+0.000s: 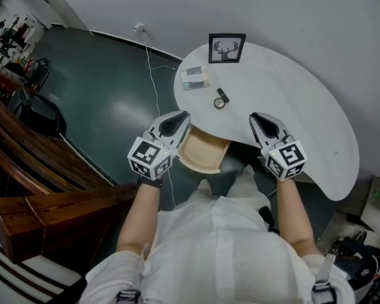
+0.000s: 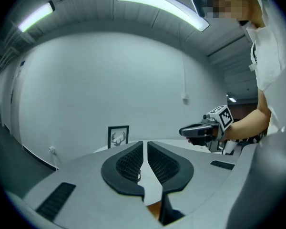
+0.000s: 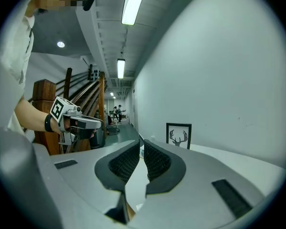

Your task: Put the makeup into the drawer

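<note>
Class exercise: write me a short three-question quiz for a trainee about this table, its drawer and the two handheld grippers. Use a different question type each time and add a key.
1. True or false: the light wooden drawer under the white rounded table is pulled open.
2. What stands at the table's far edge?
A. a black-framed picture of antlers
B. a red mug
C. a green bottle
3. Fill the gap: the left gripper and the right gripper both have their jaws ____, with nothing between them.

Key: 1 true; 2 A; 3 shut.
</note>
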Demonstrator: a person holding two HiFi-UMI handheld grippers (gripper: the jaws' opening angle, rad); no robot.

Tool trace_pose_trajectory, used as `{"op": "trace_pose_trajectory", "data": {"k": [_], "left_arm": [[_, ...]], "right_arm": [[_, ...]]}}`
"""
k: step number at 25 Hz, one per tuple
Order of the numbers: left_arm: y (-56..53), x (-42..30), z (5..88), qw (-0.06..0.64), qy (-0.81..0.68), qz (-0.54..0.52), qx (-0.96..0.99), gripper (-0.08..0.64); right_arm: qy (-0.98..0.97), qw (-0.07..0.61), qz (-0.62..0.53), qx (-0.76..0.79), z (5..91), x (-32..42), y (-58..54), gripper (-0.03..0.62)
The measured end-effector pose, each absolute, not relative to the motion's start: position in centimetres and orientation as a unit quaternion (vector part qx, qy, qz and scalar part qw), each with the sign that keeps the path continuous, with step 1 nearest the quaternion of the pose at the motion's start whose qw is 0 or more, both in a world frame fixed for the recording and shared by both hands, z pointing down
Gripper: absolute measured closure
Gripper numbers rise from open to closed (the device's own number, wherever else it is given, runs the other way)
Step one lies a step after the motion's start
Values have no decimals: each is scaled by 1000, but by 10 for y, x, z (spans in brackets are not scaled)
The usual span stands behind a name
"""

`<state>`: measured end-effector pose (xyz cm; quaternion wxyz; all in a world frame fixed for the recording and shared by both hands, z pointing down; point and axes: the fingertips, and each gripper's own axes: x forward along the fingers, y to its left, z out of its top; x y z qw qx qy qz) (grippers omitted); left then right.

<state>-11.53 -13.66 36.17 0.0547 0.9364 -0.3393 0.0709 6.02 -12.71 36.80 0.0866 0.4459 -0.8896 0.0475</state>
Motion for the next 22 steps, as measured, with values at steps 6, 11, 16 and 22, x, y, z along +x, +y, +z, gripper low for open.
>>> {"op": "trace_pose_trajectory", "data": {"k": [6,11,16,22], "left_arm": [[-164,-92,394,83,-306,98,943,470],[-194,-69,422,101,-295,118,943,423],[-218,-42,452,113,-276,152,942,396],[-237,-13,487,116,-250,203,940,385]], "right_arm": [[-892,103,68,436,392,60,-148,581],[-896,112,81,422,407,63,-170,581],[-898,115,91,414,416,69,-189,581],[-897,109,100,417,423,81,-209,581]]}}
